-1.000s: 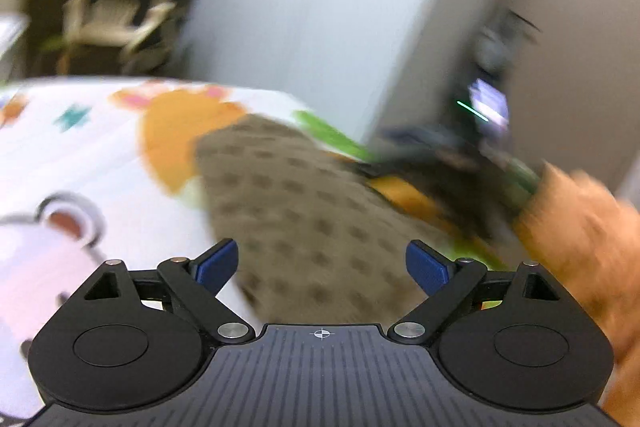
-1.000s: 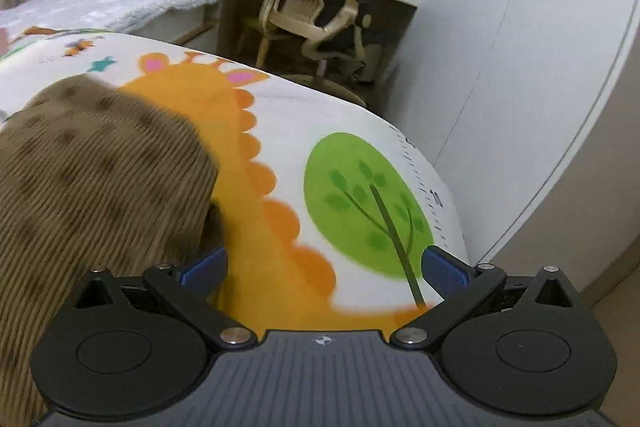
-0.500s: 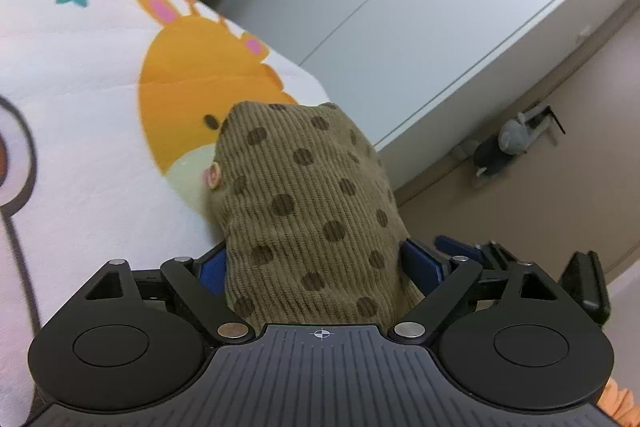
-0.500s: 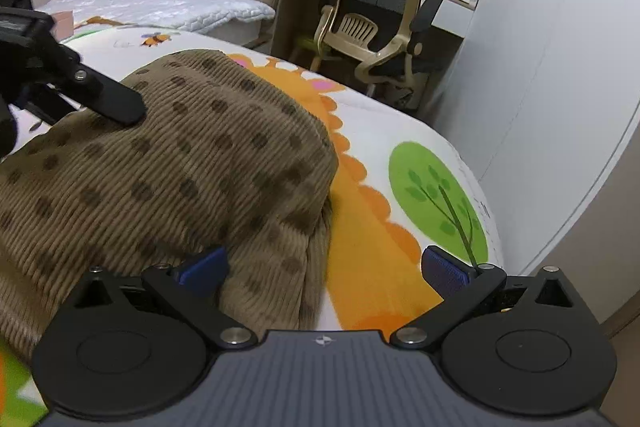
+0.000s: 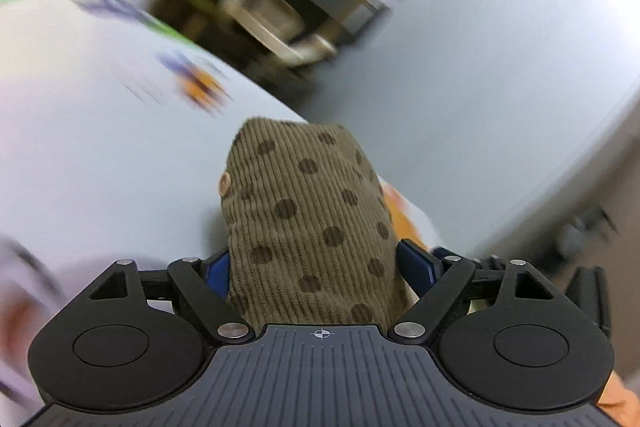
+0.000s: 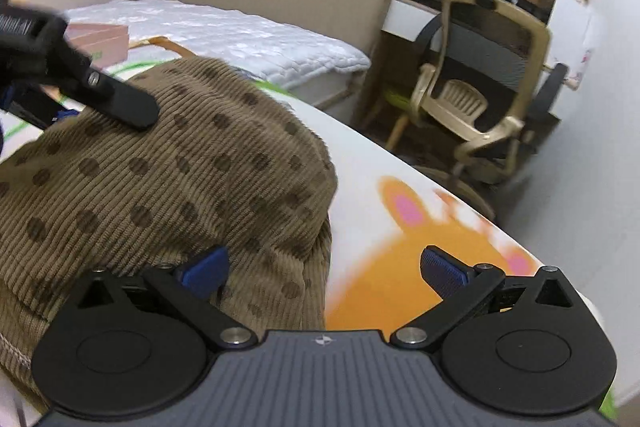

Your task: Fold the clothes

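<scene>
A white padded play mat printed with an orange cartoon giraffe (image 6: pixel 400 227) carries 1 thing: a brown corduroy garment with dark polka dots (image 6: pixel 168 195), bunched in a mound near the mat's edge.

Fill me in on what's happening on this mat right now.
A person with a gripper in each hand is folding a brown polka-dot corduroy garment on a cartoon-print play mat. The left gripper has a bunched part of the garment between its fingers and its jaws are closing on it. The right gripper is open at the garment's edge: its left pad sits against the cloth, its right pad over bare mat. The left-wrist view is blurred.
</scene>
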`<state>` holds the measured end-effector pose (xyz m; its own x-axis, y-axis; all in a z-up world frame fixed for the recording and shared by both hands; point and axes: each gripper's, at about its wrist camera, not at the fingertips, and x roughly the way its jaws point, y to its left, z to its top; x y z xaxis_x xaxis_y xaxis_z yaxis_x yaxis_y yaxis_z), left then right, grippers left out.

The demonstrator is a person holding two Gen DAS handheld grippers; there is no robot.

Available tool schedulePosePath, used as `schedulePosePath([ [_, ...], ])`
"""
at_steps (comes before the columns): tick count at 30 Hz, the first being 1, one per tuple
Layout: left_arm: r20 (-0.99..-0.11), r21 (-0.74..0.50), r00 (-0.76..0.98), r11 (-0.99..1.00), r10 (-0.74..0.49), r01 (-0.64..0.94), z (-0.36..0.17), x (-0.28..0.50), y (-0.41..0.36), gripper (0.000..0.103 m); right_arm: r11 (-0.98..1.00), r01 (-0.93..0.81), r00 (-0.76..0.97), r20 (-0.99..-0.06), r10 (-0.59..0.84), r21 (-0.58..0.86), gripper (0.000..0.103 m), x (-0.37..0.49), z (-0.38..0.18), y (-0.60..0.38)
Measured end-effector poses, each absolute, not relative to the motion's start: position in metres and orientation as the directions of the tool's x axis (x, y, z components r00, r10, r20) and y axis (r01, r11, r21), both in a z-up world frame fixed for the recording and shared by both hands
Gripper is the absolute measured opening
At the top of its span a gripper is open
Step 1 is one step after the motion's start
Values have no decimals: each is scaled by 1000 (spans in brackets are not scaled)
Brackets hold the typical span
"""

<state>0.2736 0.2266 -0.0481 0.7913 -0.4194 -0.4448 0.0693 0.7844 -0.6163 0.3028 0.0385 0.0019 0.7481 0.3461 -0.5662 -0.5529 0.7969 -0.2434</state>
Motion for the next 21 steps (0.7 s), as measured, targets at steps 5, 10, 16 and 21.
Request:
schedulePosePath([
  [5,-486,-525,827,851,-282,-19,-46,290,269,87,824,-535,730,-594,339,-187,103,323,2,57],
  [10,-470,-461,837,886,-280,37,-31,270,267,86,824,-542,691,-645,326,-164,103,311,-5,31],
  [16,-348,-407,882,899,-318,163,9,265,250,86,799,-559,703,-636,317,-220,103,291,-4,28],
  [21,-484,-429,793,890,-370,154,-1,330,242,85,780,-578,738,-560,375,-239,102,266,23,32],
])
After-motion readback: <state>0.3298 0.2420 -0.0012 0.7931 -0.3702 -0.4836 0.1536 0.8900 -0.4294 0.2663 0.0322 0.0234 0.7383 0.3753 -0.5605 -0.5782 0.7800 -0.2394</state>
